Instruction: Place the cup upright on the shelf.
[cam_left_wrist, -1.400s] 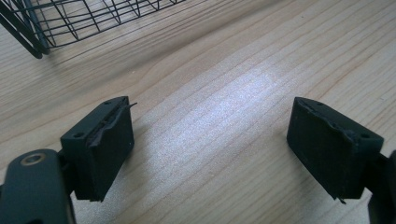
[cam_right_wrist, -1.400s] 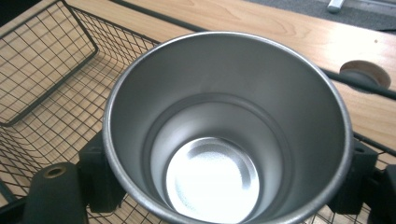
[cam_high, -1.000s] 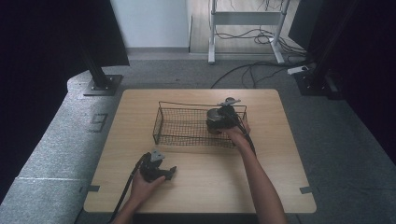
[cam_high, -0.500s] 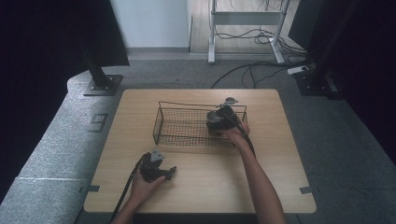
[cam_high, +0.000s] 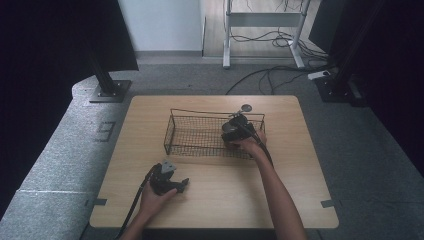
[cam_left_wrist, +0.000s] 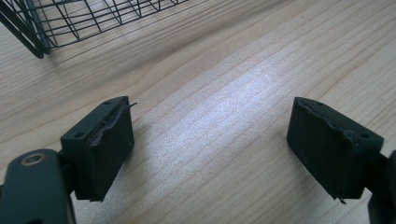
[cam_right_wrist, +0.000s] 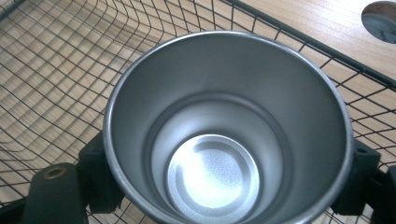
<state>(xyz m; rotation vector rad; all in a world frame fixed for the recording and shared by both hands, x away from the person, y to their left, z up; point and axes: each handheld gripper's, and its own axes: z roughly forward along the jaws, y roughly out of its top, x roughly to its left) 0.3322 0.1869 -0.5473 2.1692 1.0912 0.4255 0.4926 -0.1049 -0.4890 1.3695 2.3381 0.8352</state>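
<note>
Our right tool (cam_right_wrist: 224, 186) grips the steel cup (cam_right_wrist: 224, 135) inside the wire basket (cam_high: 200, 132), at its 3 o'clock end; letting go remains. Our left tool (cam_left_wrist: 219, 154) rests open on the counter (cam_high: 300, 180).

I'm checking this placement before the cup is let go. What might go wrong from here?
The right tongs grip the metal cup from both sides inside the wire basket, close to its far rim. Opening them above the floor may let the cup tip on the mesh. Pulling back, the tongs might snag the wires or drag the basket. The left tongs rest open on the table, not steadying the basket.
</note>
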